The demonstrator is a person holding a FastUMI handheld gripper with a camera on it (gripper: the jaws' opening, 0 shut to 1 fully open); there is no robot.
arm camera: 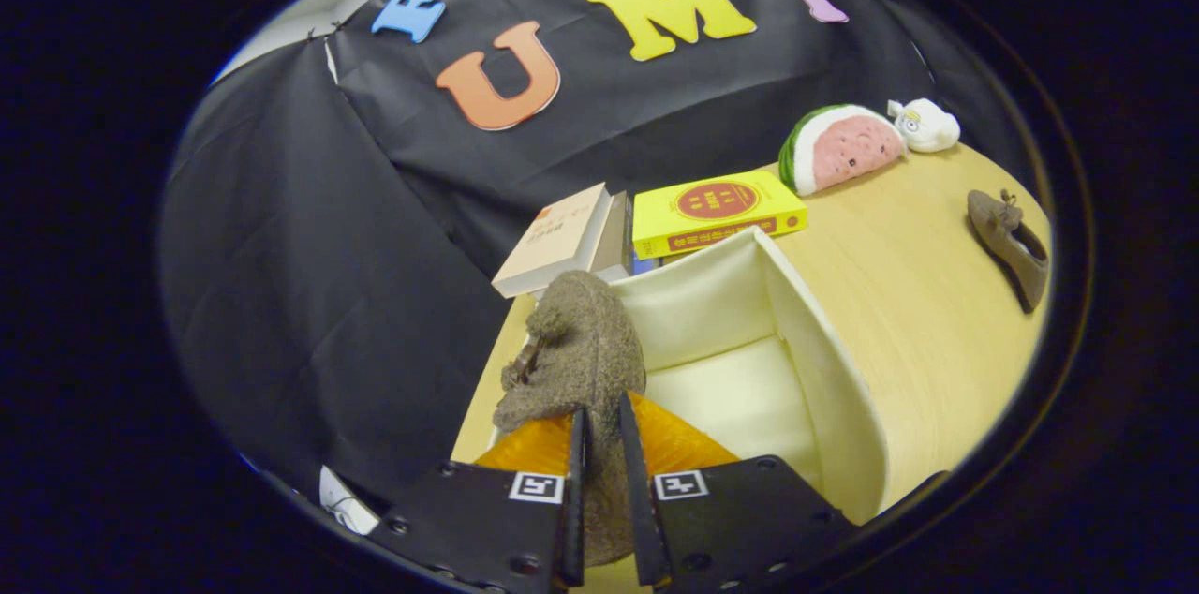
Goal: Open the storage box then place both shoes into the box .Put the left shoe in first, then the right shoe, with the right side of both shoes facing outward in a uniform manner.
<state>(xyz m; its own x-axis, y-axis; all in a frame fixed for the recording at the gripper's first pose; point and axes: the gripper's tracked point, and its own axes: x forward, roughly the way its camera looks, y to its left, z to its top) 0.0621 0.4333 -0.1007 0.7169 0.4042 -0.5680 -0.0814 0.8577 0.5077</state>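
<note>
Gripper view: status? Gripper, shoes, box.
Gripper shut on brown shoe, held over open storage box. Second shoe on table, beyond the box. Box interior bare, nothing in the way.

The open cream storage box (815, 360) sits at the tabletop's near edge, a brown suede shoe (581, 350) pinched between the gripper (599, 453) fingers hanging over its left side, while the matching shoe (1010, 243) lies near the far right edge.
</note>
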